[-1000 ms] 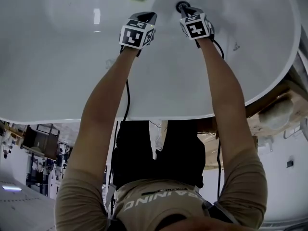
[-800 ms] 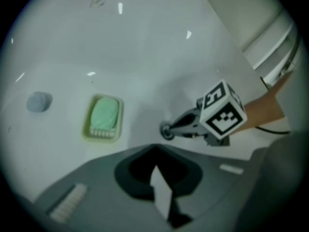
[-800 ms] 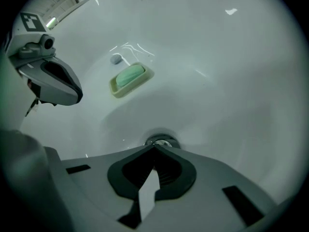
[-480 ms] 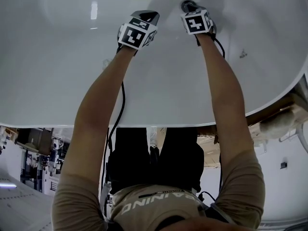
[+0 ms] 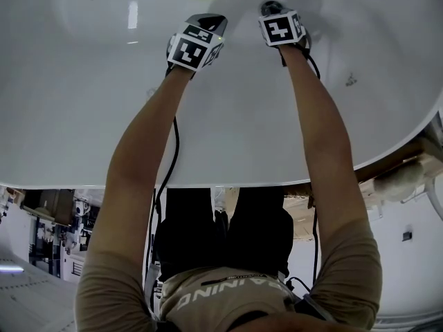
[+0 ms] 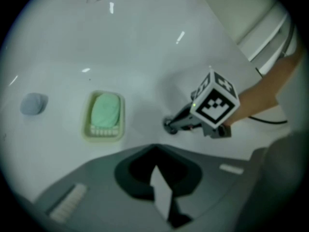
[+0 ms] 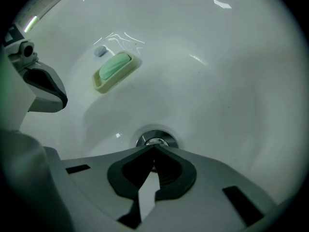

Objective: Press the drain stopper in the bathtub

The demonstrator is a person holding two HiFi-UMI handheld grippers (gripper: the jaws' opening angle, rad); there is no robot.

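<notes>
The chrome drain stopper [image 7: 156, 140] sits in the floor of the white bathtub [image 5: 83, 102]. My right gripper [image 7: 154, 149] is shut, and its closed tips rest right at the stopper's near rim. In the head view the stopper [image 5: 269, 7] peeks out just beyond the right gripper [image 5: 274, 12]. From the left gripper view, the right gripper [image 6: 175, 125] points down onto the drain. My left gripper [image 6: 154, 149] is shut on nothing and hangs over bare tub floor, a little left of the drain [image 5: 208, 25].
A pale soap dish [image 7: 99, 84] with a green soap bar [image 7: 115, 65] lies on the tub floor left of the drain. Beyond it sits a small grey-blue object [image 6: 34, 104]. The tub's curved wall rises on every side, and its rim [image 5: 228, 183] is near my body.
Both grippers have edged slightly farther into the tub. The right tips have stayed at the drain stopper, and both grippers remain shut.
</notes>
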